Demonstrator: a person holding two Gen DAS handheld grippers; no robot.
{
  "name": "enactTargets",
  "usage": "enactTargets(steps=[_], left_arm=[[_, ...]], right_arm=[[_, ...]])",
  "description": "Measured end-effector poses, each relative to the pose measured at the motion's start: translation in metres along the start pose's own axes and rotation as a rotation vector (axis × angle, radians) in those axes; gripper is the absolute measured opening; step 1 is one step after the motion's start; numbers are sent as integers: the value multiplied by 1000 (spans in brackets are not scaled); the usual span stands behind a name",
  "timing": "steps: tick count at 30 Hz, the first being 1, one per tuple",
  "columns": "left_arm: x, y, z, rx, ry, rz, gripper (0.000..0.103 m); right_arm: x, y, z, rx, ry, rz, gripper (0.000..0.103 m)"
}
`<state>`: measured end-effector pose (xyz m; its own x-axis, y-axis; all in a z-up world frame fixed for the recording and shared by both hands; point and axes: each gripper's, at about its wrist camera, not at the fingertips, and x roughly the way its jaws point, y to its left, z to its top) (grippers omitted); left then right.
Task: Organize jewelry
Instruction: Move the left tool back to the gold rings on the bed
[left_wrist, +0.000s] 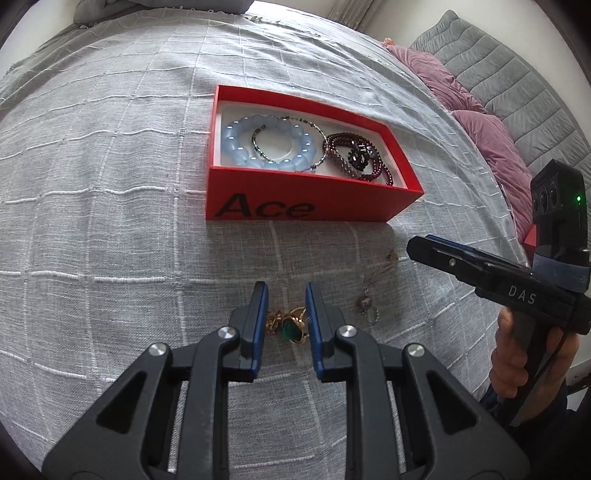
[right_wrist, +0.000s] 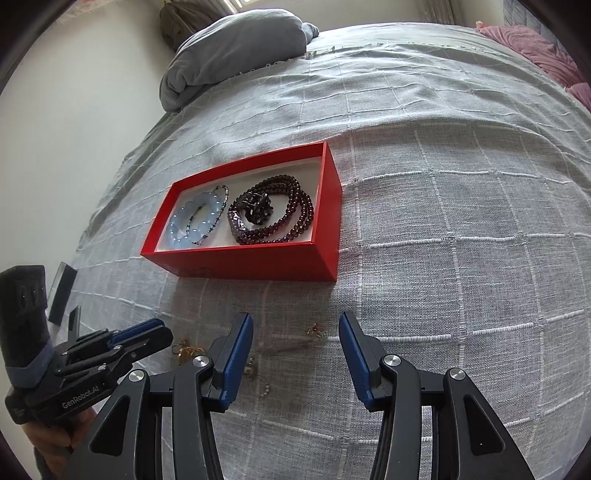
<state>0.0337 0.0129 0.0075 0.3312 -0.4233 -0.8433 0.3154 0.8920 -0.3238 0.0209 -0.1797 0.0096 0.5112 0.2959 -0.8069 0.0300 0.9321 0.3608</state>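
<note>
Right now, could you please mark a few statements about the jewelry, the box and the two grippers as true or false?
1. The red box holds a pale blue bead bracelet. True.
2. The green-stone gold ring lies in the box. False: it lies on the grey bedspread, between the left gripper fingers.
3. The right gripper grips a necklace. False: it is open and empty.
4. Dark red beads lie in the box. True.
</note>
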Motion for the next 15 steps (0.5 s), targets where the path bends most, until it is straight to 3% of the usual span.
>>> enactTargets(steps=[9,15], left_arm=[[6,-13,-11,28,61,-32,22],[7,-19,-15,58,65,-14,22]], right_arm=[[0,3,-2,-15,14,6,49],[-1,3,-2,-16,18,8,49]])
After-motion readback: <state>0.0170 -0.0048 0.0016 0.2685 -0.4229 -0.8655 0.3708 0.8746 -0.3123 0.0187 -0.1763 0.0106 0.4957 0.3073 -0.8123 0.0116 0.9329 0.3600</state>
